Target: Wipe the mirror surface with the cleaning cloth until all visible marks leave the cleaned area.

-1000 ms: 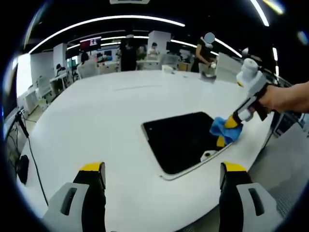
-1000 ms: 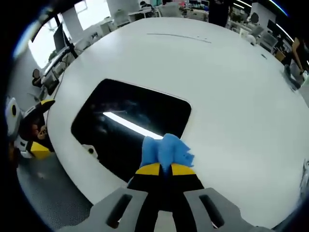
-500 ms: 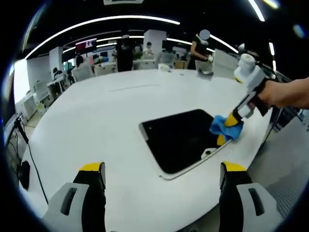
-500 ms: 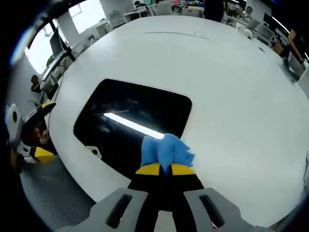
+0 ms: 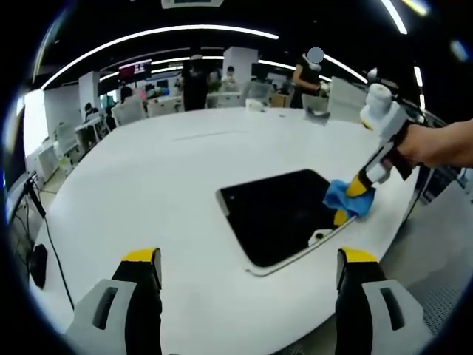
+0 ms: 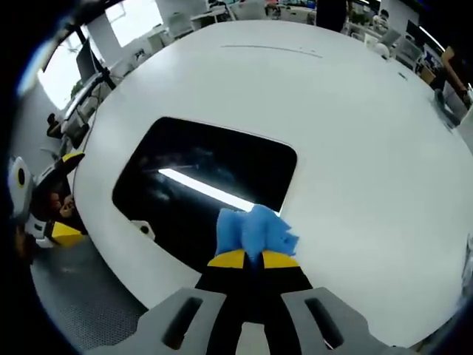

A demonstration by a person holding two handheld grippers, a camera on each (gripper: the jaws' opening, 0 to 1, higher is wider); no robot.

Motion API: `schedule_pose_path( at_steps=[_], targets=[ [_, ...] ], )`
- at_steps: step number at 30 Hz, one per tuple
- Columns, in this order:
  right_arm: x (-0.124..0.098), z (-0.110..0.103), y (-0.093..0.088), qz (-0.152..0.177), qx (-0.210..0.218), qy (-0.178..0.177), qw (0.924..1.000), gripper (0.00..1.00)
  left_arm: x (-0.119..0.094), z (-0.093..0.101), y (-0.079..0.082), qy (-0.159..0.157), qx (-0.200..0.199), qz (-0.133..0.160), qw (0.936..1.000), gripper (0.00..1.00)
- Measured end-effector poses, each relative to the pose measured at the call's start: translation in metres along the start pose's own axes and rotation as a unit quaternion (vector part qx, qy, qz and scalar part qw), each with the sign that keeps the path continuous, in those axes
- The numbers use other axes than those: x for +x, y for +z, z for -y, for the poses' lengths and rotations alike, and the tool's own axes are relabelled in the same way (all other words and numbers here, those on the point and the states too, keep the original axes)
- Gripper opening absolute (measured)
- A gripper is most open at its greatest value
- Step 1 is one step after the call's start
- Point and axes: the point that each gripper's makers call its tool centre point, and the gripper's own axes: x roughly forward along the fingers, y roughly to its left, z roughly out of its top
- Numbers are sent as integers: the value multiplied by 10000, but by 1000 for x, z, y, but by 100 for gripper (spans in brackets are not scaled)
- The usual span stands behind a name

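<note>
A dark rectangular mirror (image 5: 277, 214) (image 6: 199, 188) lies flat on the round white table (image 5: 148, 192) (image 6: 355, 133), reflecting a ceiling light strip. My right gripper (image 6: 247, 259) (image 5: 347, 200) is shut on a blue cleaning cloth (image 6: 255, 231) (image 5: 347, 198), which rests on the mirror's edge nearest that gripper. A hand (image 5: 436, 148) holds that gripper in the left gripper view. My left gripper (image 5: 247, 270) stands open near the table's front edge, apart from the mirror, with nothing between its fingers. It appears at the left rim of the right gripper view (image 6: 44, 207).
A small white piece (image 5: 319, 237) (image 6: 144, 229) sits at the mirror's rim. Desks, chairs and several people (image 5: 196, 78) stand beyond the far side of the table. A cable (image 5: 52, 244) hangs off the table's left side over grey floor (image 6: 81, 296).
The cloth and right gripper have stayed on the same edge of the mirror; both views have only shifted slightly.
</note>
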Motion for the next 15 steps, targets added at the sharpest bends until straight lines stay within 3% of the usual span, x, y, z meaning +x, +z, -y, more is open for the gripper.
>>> schedule_pose_path(
  at_steps=[9,15],
  targets=[
    [0,-2,1,8,60,-2,10000,1,-1,-2,0,95,42,-28,9999,99],
    [3,-16,5,27,-15,96,9999,0,-1,-1,-1,99,86,-59,9999,99]
  ],
)
